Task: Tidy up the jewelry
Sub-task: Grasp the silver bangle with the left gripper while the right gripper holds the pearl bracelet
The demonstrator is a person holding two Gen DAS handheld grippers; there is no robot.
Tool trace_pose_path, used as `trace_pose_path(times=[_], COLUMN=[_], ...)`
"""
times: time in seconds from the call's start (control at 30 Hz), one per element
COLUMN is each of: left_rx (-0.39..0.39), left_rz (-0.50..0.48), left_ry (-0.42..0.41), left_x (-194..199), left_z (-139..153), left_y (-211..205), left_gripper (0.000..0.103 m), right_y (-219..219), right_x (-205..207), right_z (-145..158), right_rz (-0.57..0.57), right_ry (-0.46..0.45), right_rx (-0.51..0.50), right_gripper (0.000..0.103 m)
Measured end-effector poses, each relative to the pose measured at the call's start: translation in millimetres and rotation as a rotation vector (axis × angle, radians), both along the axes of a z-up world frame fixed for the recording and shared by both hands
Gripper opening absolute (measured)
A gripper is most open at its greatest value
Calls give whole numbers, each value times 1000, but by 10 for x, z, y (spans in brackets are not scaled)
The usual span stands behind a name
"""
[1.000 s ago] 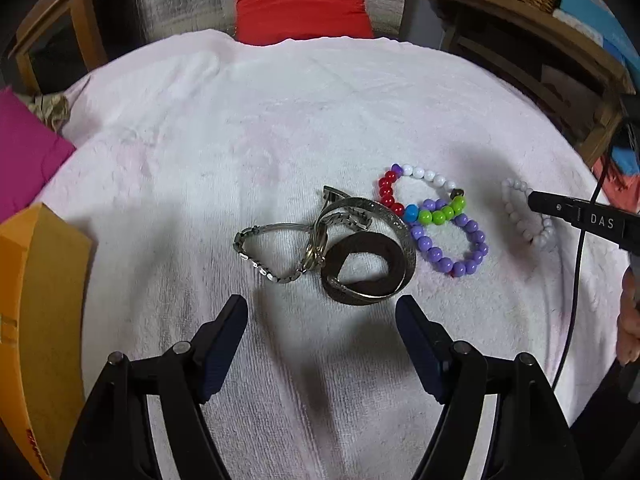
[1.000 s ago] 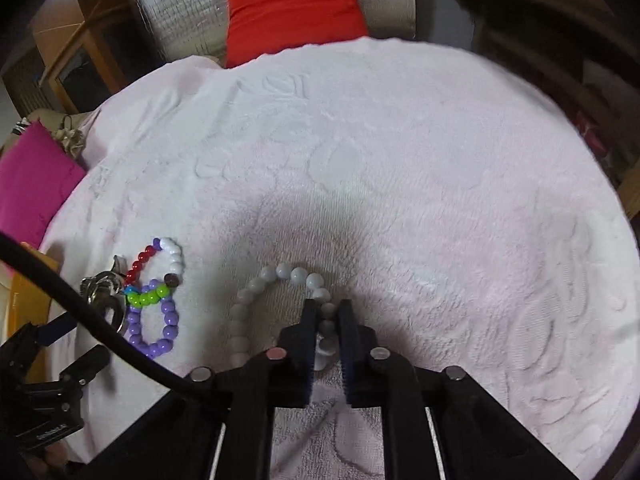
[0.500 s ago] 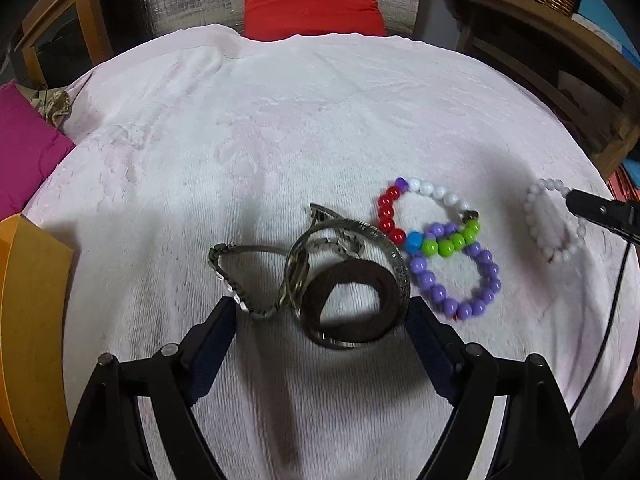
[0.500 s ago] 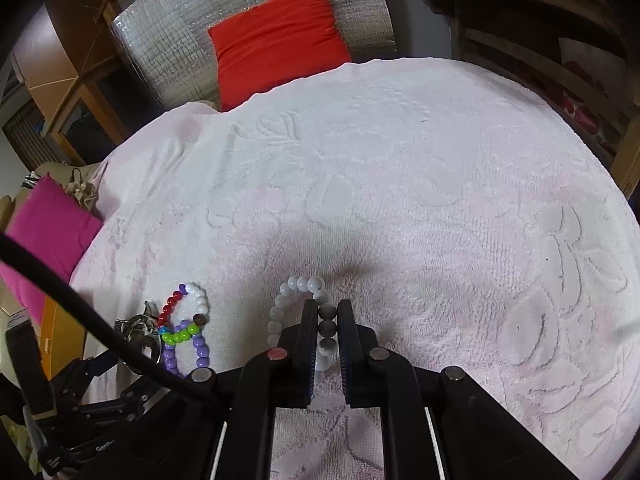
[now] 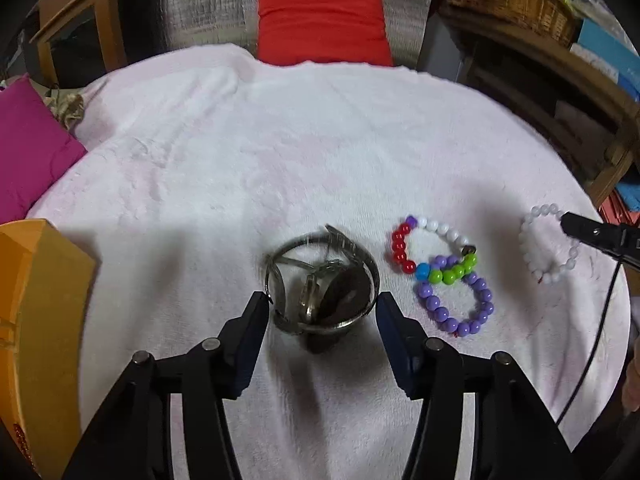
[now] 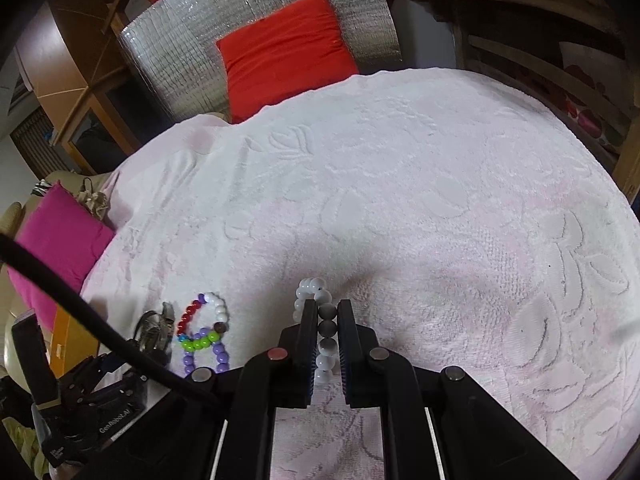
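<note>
On the pink towel (image 5: 280, 168), my left gripper (image 5: 320, 312) stands open around the tangled metal bangles and watch (image 5: 320, 288) at lower centre, so I could snag several together, while my right gripper (image 6: 325, 340) pinches the white bead bracelet (image 6: 326, 328), whose round beads might roll free.

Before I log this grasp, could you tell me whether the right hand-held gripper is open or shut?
Shut: the right hand-held gripper has its jaws pressed on the white bead bracelet, beads filling the gap.
</note>
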State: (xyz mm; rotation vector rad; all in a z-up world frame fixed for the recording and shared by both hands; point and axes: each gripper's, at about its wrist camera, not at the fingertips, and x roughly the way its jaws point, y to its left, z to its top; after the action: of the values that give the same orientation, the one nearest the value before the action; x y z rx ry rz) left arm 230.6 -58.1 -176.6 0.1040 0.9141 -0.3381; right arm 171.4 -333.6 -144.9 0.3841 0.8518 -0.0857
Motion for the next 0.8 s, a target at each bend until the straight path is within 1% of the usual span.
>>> trace_pose_path(times=[0.1,0.37,0.43,0.47,0.63,0.73,0.8], left_rx=[-12,-58,-78,-83,-67,-45,-42], left_rz=[-1,3,-4,-11,-42,-39,-35], left_ry=[-31,-66,-40,-14,53,105,162], left_x=[-70,-174,-195,-205,-265,-258,-211], left_z=[90,251,240,210,122,13,-84], left_y=[104,369,429,456,510,544,561], left_gripper=[56,56,56,56,56,57,62], right_y=[67,275,314,329,426,450,449], right_x=[-6,-12,3,10,38,61,86], right_z=[47,149,147,142,113,82,56], right_rz=[13,52,60,62,83,88,85], right_ry=[-22,-74,-72,-71,-61,-46,-32], right_rx=[5,9,9,9,-2,-6,-4], right_gripper=[11,11,11,11,11,11,11])
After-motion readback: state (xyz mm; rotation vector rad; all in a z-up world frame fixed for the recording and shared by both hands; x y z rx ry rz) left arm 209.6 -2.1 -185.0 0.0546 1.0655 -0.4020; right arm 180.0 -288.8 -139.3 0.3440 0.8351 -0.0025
